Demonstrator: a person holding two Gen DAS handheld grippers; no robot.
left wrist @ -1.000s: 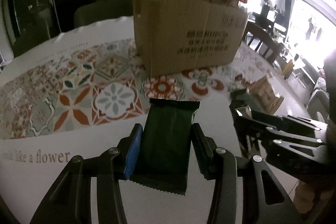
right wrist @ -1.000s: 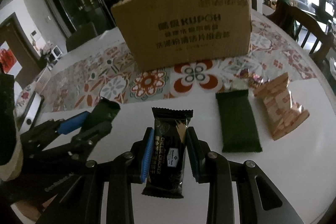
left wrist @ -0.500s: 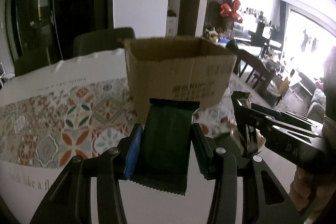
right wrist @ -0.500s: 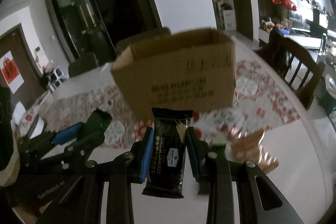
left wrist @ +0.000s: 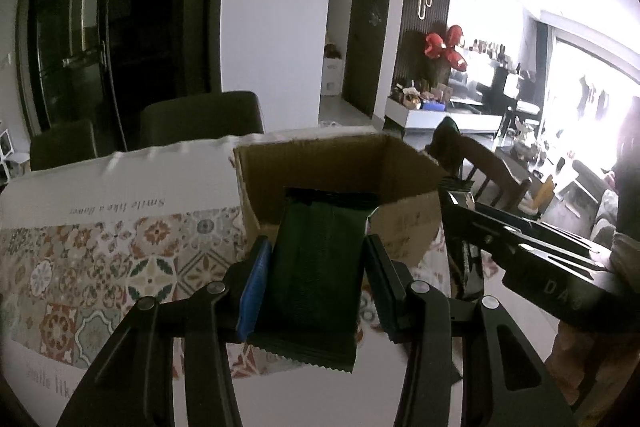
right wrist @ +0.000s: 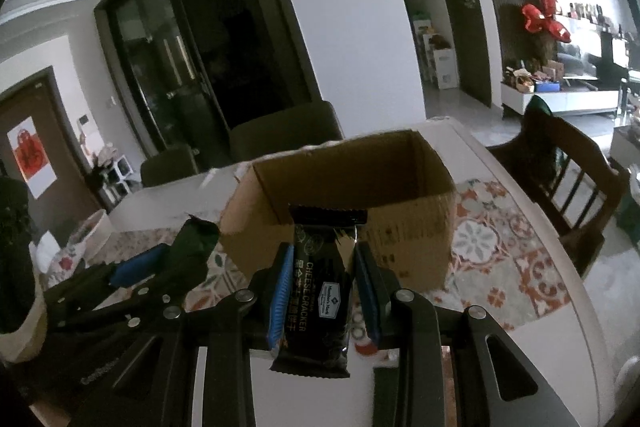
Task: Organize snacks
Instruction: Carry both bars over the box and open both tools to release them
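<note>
The left gripper point(left wrist: 316, 267) is clamped across a dark green snack packet point(left wrist: 320, 259), raised just short of the cardboard box point(left wrist: 404, 227) — the right gripper point(right wrist: 322, 283) alongside it pinches a black cheese cracker packet point(right wrist: 320, 291), raised before the same box's near wall.

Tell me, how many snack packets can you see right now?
2. A green packet is clamped in the left gripper, and a black cheese cracker packet is clamped in the right gripper, both near the cardboard box. More may hide inside it.
</note>
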